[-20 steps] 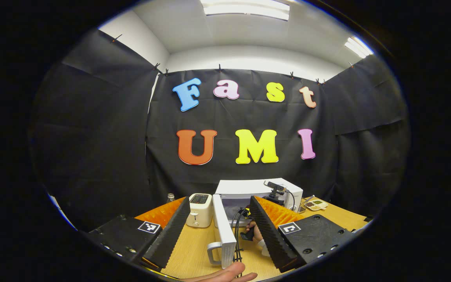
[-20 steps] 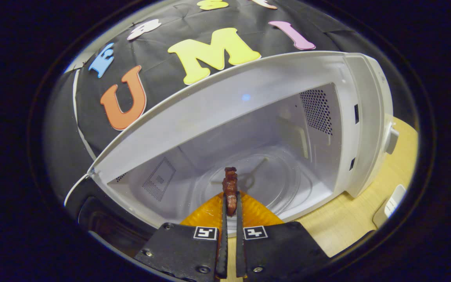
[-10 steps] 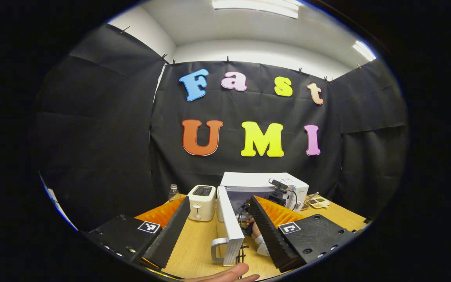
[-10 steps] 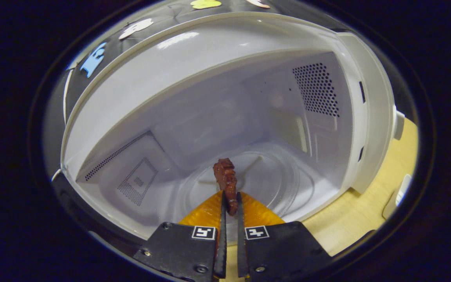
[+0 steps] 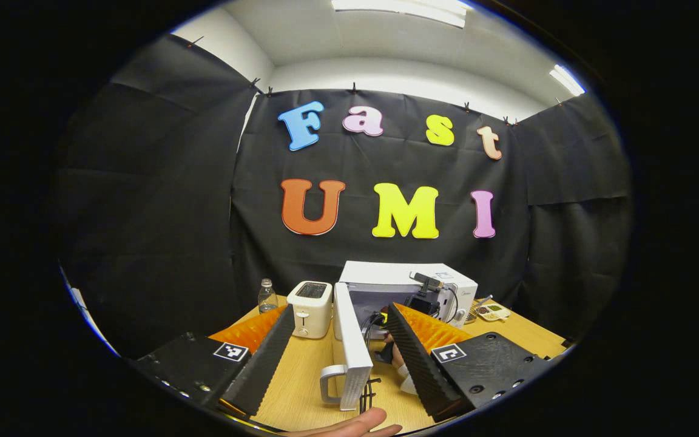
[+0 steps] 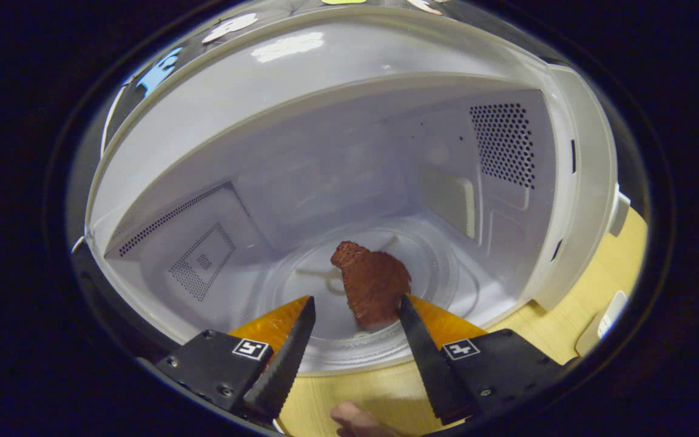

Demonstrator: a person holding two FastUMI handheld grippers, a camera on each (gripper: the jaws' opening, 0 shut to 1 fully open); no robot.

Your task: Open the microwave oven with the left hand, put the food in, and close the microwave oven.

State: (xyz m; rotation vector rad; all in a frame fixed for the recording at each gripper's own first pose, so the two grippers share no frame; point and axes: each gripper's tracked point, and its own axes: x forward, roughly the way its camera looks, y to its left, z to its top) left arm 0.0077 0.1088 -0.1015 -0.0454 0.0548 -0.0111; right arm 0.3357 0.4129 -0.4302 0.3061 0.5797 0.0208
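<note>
Step in hand: the middle one, by my judgement. The microwave oven point(image 6: 337, 121) stands open and the food is going in; closing is not yet done.
Right gripper point(image 6: 355, 315): lower centre of the right gripper view, at the mouth of the oven, jaws spread wide with nothing pressed between them.
Food: one reddish-brown slab of meat point(image 6: 374, 285), centre of the right gripper view, on the glass turntable point(image 6: 446, 273) inside the cavity. Its right edge looks to be touching, or just beside, the right finger; I cannot tell which.
Left gripper point(image 5: 340, 340): bottom of the left gripper view, jaws wide apart and holding nothing, well back from the oven.
Door: the microwave door point(image 5: 349, 346) is swung out toward the camera, lower centre of the left gripper view, its handle point(image 5: 328, 382) between the two fingers but apart from them.
Next move: likely the right gripper backs straight out of the cavity, clear of the meat and the door frame; then the left gripper pushes the door round until it latches. It calls for waiting until the right gripper is out.
Counts: one microwave oven, one piece of meat, one toaster point(image 5: 309, 308) left of the door, one small bottle point(image 5: 267, 295) further left, one divided dish point(image 5: 492, 312) at right on the wooden table point(image 5: 301, 388), two grippers.
Hands: a thumb point(image 5: 355, 425) at the bottom edge of the left gripper view; a fingertip point(image 6: 349, 419) at the bottom of the right gripper view.
</note>
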